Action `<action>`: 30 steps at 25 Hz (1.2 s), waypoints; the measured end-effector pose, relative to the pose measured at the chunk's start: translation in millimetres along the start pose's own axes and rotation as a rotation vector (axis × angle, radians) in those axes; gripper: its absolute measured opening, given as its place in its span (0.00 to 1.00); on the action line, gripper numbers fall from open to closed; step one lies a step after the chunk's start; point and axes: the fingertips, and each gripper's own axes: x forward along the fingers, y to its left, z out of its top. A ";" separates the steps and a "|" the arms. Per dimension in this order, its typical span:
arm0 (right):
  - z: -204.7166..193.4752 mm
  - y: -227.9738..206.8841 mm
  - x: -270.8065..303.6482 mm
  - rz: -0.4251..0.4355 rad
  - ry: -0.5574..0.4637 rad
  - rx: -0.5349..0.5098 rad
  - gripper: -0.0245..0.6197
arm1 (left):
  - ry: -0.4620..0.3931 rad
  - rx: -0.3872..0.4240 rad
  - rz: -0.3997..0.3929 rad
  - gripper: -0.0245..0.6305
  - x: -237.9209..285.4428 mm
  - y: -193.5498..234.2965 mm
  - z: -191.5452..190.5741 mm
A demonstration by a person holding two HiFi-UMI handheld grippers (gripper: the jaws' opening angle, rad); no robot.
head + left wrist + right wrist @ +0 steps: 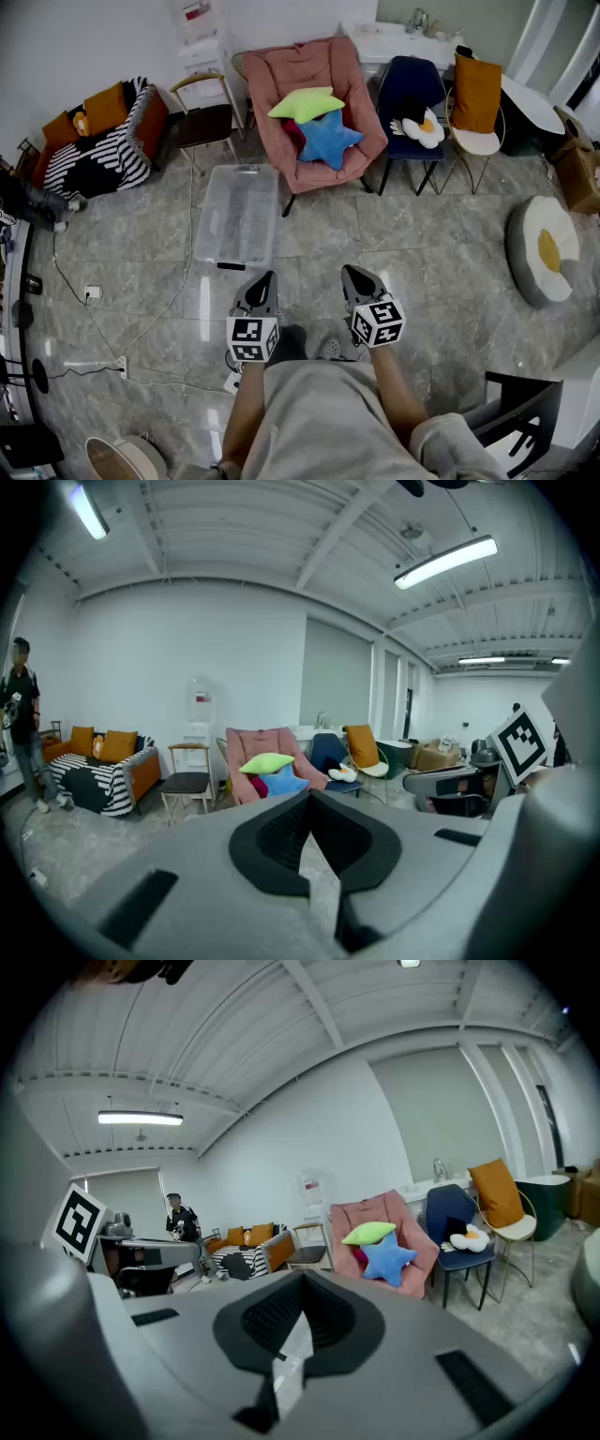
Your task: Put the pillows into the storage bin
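A lime-green pillow (pixel 305 101) and a blue star pillow (pixel 328 139) lie on a pink chair (pixel 352 80) at the far side of the room, over a dark red cushion. A clear storage bin (pixel 237 214) stands on the floor in front of that chair, to its left. My left gripper (pixel 270 276) and right gripper (pixel 349 270) hover side by side near my body, short of the bin, both shut and holding nothing. The left gripper view shows the green pillow (pixel 267 762) beyond its shut jaws. In the right gripper view the star pillow (pixel 387 1258) lies ahead to the right.
A navy chair carries a flower-shaped pillow (pixel 422 127); an orange pillow (pixel 476 92) leans on a white chair. An egg-shaped floor cushion (pixel 544 248) lies at the right. A striped sofa (pixel 98 155) and a small chair (pixel 206 117) stand left. A cable (pixel 178 272) crosses the floor.
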 end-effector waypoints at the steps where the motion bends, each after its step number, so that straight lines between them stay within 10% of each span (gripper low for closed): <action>1: -0.1 -0.4 0.3 0.000 0.001 -0.003 0.03 | -0.001 -0.007 0.000 0.05 -0.1 -0.6 0.0; 11: -0.9 -3.3 3.4 0.022 -0.027 0.018 0.04 | 0.017 -0.039 0.062 0.06 -5.1 10.6 -12.0; 20: -9.3 -21.4 6.6 0.041 0.003 0.046 0.35 | -0.020 -0.106 -0.043 0.37 21.7 0.4 -1.8; 30: 2.1 -90.9 47.9 -0.044 0.014 0.094 0.36 | 0.001 -0.120 -0.085 0.40 110.4 20.6 13.0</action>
